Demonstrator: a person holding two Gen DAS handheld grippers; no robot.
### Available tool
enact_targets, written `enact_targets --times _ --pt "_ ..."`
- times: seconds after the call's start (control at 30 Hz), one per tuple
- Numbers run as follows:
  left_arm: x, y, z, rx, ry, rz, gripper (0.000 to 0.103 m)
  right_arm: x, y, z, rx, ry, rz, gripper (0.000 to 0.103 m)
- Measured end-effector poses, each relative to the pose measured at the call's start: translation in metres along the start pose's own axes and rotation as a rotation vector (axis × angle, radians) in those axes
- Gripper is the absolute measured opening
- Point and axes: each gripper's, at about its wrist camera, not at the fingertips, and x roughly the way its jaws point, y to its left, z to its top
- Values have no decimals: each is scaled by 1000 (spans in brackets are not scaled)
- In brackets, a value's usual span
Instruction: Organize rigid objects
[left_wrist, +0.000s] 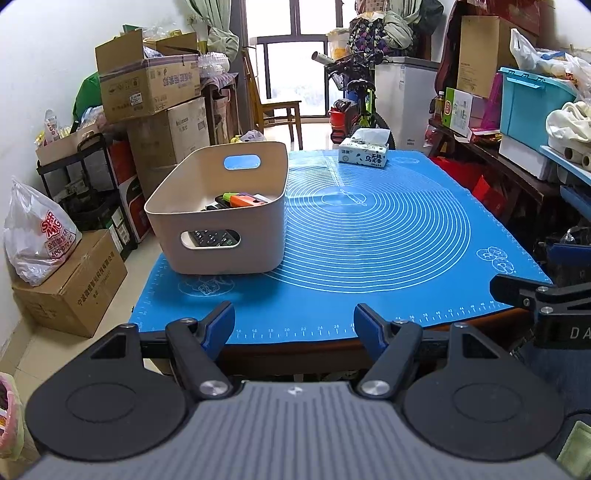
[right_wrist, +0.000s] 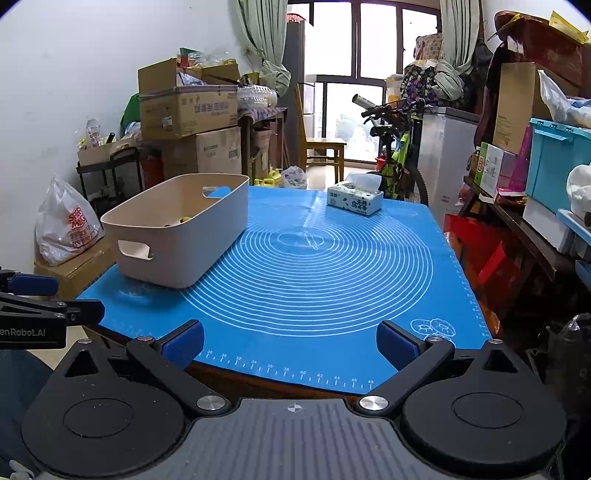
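Observation:
A beige plastic bin (left_wrist: 236, 236) (right_wrist: 207, 236) with handle cut-outs stands on the left side of the blue silicone mat (left_wrist: 388, 236) (right_wrist: 325, 273). Inside it lie several rigid items, among them an orange and green piece (left_wrist: 242, 199) and a black remote control (left_wrist: 212, 238) seen through the near handle hole. My left gripper (left_wrist: 294, 325) is open over the table's near edge, with nothing between its fingers. My right gripper (right_wrist: 290, 345) is open too and empty, also at the near edge. Each gripper shows at the side of the other's view.
A tissue box (left_wrist: 364, 153) (right_wrist: 354, 199) sits at the mat's far end. Cardboard boxes (left_wrist: 147, 88), a plastic bag (left_wrist: 37, 240) and a cart crowd the left wall. A bicycle (right_wrist: 399, 147), a white freezer and loaded shelves with a blue crate (left_wrist: 532, 107) line the right.

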Motion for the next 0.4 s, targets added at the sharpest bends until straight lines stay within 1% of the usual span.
enact_targets --times 0.3,0.33,0.37,0.4 --pt "0 0 0 1 0 0 73 2 0 -3 8 6 2 99" --pt "0 0 0 0 0 -1 74 3 0 -3 9 8 3 99" --pt "0 0 0 1 -1 -4 78 3 0 -3 10 9 4 100" --pt "-1 -1 0 3 0 -5 79 3 0 -4 11 10 4 100"
